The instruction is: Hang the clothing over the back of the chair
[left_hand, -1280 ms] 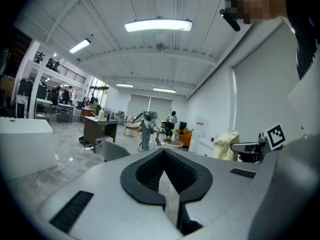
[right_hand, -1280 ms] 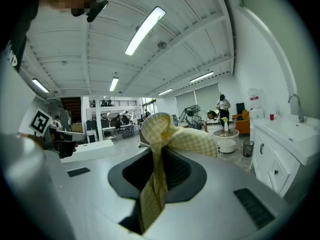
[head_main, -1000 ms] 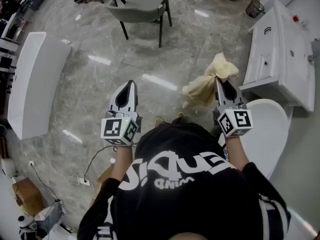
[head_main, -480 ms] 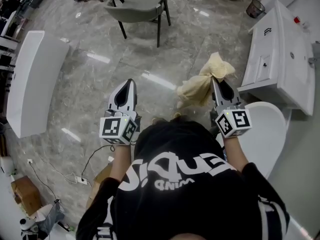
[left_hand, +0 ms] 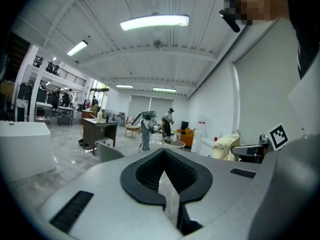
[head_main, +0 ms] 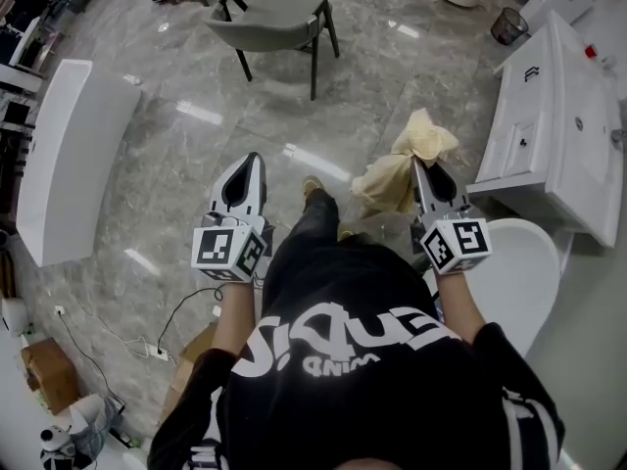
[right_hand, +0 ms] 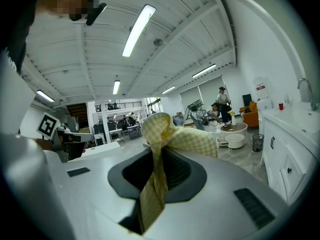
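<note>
Right claw [head_main: 421,167] pinching yellow checked clothing [head_main: 404,160], cloth bunched past the tips and drooping toward the marble floor [head_main: 186,179]. Left claw [head_main: 252,162] pressed together, nothing between, level alongside. Grey chair [head_main: 269,18] well ahead on floor, apart from both claws. White basin cabinet [head_main: 563,116] just right of clothing.

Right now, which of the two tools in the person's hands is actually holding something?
The right gripper: its fingers are shut on the pale yellow checked clothing. The left gripper holds nothing.
</note>
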The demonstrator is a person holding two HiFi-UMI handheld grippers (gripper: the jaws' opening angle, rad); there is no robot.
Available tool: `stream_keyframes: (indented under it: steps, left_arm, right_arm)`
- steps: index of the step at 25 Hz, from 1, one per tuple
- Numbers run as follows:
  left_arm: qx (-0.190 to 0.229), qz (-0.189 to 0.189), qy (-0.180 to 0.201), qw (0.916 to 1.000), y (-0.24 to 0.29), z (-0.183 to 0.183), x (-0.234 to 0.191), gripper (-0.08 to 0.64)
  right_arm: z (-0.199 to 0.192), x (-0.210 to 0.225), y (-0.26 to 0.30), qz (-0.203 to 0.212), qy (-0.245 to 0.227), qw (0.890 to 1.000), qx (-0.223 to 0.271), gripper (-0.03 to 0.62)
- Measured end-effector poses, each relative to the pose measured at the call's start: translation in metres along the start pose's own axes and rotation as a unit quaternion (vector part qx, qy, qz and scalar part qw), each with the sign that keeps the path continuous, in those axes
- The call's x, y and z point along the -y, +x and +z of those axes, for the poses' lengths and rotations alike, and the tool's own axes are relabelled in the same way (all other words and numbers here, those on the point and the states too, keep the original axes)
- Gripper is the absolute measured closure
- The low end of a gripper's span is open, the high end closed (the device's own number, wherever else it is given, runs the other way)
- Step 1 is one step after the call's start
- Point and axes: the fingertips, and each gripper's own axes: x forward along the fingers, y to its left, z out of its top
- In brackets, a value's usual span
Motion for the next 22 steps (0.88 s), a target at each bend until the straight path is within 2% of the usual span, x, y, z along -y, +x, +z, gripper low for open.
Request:
stream_keyframes:
  steps: [12,22]
  left_arm:
    - [-0.004,-0.031,0.001,0.9995,0.109,0.007,-0.026,0.545]
    - [-0.005,-0.054,-0.005,0.9985,0.216,0.039,-0.080,0.545]
  right_arm:
    - [0.008,0.050,0.079,-0.015,0.005,1.000,-0.002,0.540]
    - [0.049,0.077,0.189,-0.017,0.001,1.000,0.001,0.540]
